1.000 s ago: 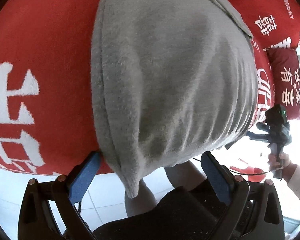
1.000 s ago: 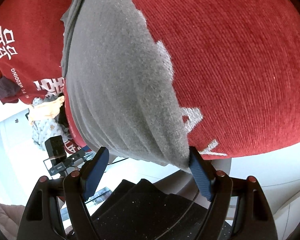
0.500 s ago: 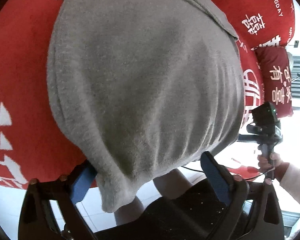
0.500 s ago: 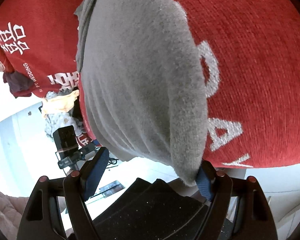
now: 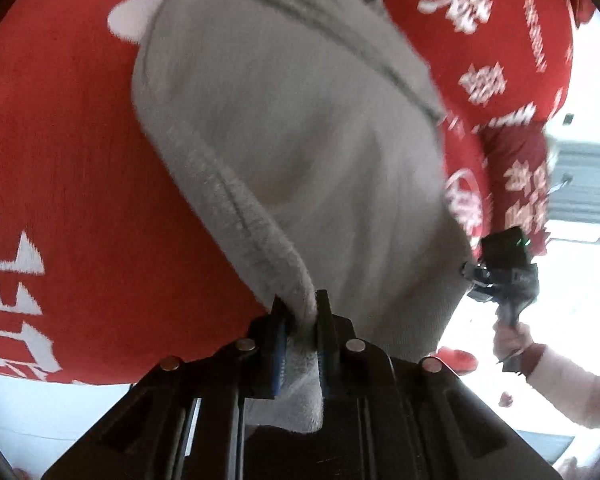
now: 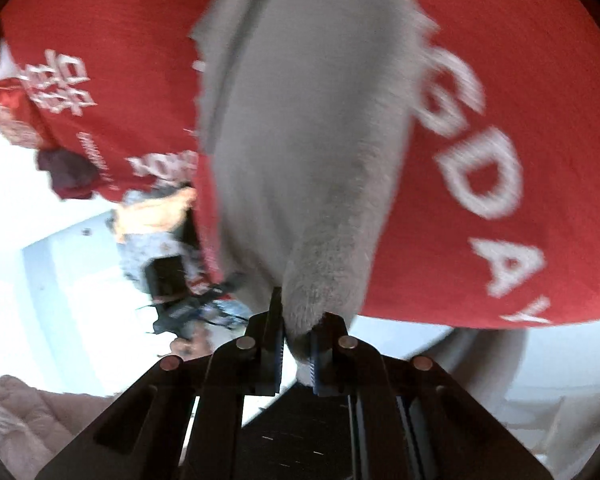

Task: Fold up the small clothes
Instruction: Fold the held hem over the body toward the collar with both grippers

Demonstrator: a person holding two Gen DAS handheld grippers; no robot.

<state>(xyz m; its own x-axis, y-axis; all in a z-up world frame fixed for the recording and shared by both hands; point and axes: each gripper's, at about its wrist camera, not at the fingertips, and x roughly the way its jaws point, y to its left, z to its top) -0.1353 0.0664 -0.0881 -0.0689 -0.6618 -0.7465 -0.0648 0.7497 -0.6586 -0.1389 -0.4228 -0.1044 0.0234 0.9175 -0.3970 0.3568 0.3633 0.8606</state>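
A grey fleece garment [image 5: 300,140] lies on a red cover with white lettering [image 5: 60,140]. My left gripper [image 5: 300,300] is closing, its blue pads pinching the garment's hemmed near corner, and the cloth lifts off the cover. In the right wrist view the same garment [image 6: 308,140] runs up the middle. My right gripper [image 6: 298,316] is closing as well, clamped on the garment's other near corner. Each gripper shows in the other's view: the right gripper [image 5: 500,264] in a person's hand, the left gripper [image 6: 188,304] at lower left. Both views are blurred.
The red cover [image 6: 500,80] ends just in front of both grippers, with pale floor below. A dark red lettered pillow [image 5: 516,168] sits at the far right. A heap of other small clothes [image 6: 152,224] lies by the cover's left edge. Pink quilted cloth [image 6: 12,420] fills the lower-left corner.
Both grippers went from wide open around the garment's near corners to pinched shut on them. Both have risen, drawing the near edge of the cloth up off the cover.
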